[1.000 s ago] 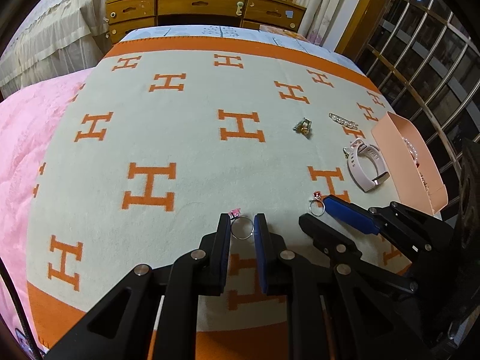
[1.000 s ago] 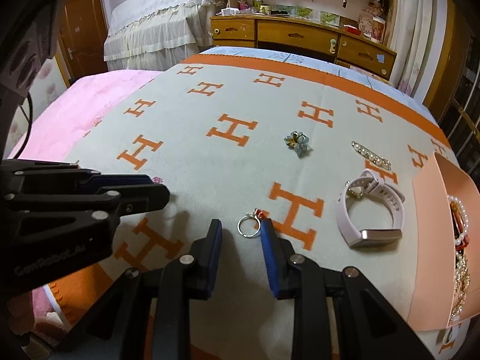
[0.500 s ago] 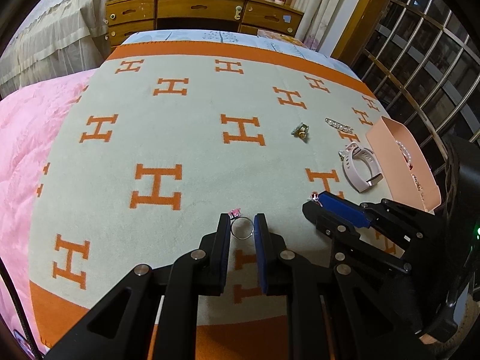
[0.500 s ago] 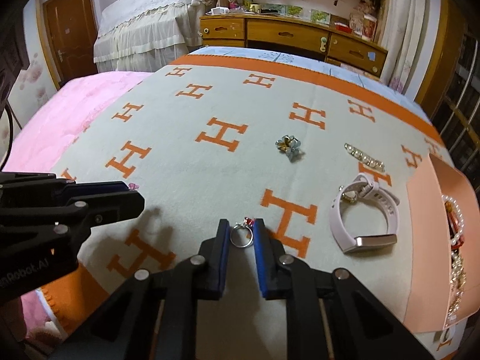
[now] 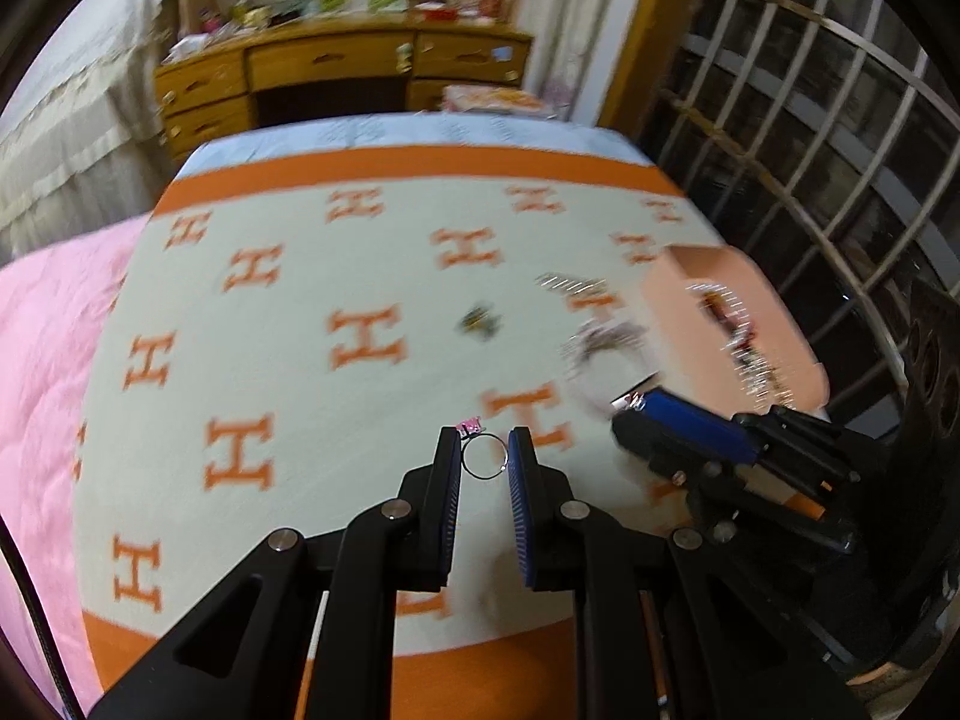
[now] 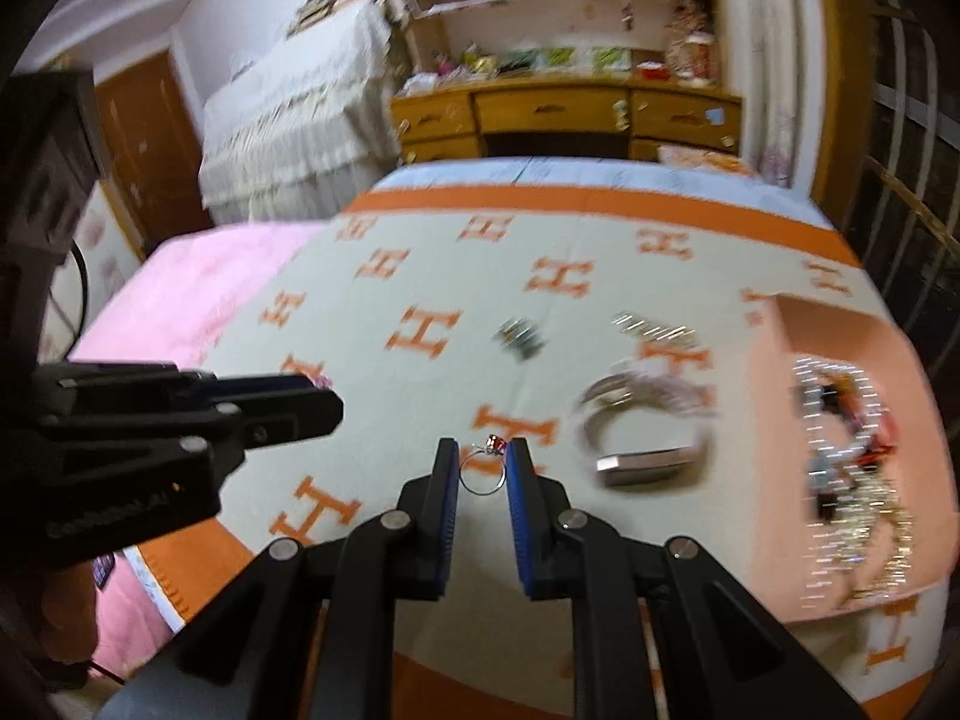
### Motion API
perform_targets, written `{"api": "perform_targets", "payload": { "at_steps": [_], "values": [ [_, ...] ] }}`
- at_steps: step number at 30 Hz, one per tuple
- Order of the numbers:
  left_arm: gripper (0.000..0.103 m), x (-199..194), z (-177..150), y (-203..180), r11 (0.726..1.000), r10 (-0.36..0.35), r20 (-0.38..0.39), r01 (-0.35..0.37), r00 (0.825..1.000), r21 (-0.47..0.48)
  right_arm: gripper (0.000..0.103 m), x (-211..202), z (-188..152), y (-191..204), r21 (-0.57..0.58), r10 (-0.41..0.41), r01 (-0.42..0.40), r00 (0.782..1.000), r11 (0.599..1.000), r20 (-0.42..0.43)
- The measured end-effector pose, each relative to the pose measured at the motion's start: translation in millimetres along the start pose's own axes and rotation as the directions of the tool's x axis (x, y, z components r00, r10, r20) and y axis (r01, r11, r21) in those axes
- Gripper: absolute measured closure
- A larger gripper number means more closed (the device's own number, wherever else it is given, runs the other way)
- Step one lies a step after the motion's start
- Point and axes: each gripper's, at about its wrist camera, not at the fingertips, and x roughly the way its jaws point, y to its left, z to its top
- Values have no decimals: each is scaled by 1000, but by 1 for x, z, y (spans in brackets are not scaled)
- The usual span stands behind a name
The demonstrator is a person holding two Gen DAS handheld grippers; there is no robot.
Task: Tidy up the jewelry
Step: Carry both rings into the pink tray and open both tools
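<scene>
The bed (image 6: pixel 420 276) is covered with a cream blanket (image 5: pixel 312 300) with orange H marks, pink quilt (image 5: pixel 42 372) off to my left. At the right edge of the blanket sits my peach tray (image 6: pixel 774 420), with a tangle of beads and chains piled in it, too smeared to pick apart.

Next to the tray lies the pale wristband (image 6: pixel 645 438), flat on the blanket. Past it there's a pearly bar clip (image 6: pixel 654 327) and a little flower brooch (image 6: pixel 521 339), all blurry.

My left claw (image 5: pixel 485 456) is narrowed right down on a thin silver ring with a pink stone (image 5: pixel 483 461); the hoop sits between the two blue pads, touching both as far as I can see, stone poking out past the tips. My right claw (image 6: pixel 483 462) is doing the same thing with a silver ring with a red stone (image 6: pixel 482 474), pads nearly together with the hoop pinched between them. Both rings look clear of the blanket.
</scene>
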Motion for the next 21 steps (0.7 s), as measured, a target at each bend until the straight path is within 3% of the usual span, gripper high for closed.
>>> {"api": "perform_targets", "payload": {
  "at_steps": [6, 12, 16, 21],
  "values": [
    [89, 1, 42, -65, 990, -103, 42, 98, 994, 99, 87, -43, 11, -70, 128, -166, 152, 981, 980, 102],
    [89, 26, 78, -132, 964, -207, 24, 200, 978, 175, 87, -59, 5, -131, 251, -271, 242, 958, 937, 89],
    [89, 60, 90, -162, 957, -212, -32, 214, 977, 196, 87, -54, -3, -152, 274, -295, 268, 954, 923, 60],
    [89, 95, 94, -182, 961, -150, -53, 158, 987, 227, 87, -38, -5, -159, 260, -307, 290, 951, 921, 28]
  ]
}}
